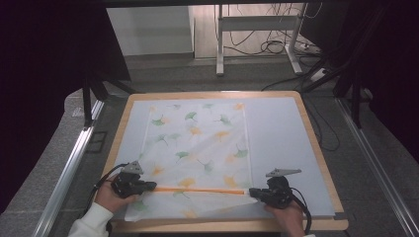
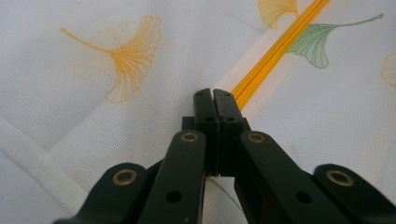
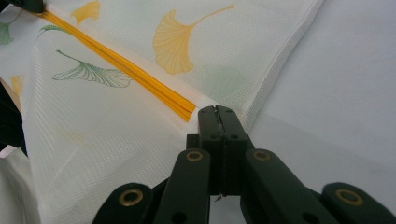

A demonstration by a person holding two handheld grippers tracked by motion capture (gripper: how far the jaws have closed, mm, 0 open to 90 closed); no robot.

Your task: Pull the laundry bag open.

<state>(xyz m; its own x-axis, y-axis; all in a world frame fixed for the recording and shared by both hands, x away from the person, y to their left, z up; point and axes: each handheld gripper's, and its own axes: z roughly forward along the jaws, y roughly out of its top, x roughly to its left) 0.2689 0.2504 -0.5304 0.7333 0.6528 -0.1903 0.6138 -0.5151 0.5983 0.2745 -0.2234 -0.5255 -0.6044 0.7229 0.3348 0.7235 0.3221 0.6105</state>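
A white cloth (image 1: 197, 143) printed with green and orange ginkgo leaves lies spread on the table. Its near edge carries an orange band (image 1: 197, 189), stretched straight between the two grippers. My left gripper (image 1: 152, 186) pinches the band's left end, jaws together on the fabric (image 2: 214, 93). At the band's right end, the right gripper (image 1: 252, 192) is shut on the corner of the cloth (image 3: 216, 111). The orange band (image 3: 140, 77) runs away from the right jaws to the upper left. A flap of cloth (image 1: 163, 210) hangs below the band near the table's front edge.
The cloth rests on a pale blue-grey mat (image 1: 281, 138) that covers a wooden tabletop (image 1: 316, 143). Bare mat lies to the right of the cloth. Beyond the table stand a desk frame (image 1: 220, 44) and floor cables (image 1: 276, 47). Metal rails (image 1: 74, 158) flank the table.
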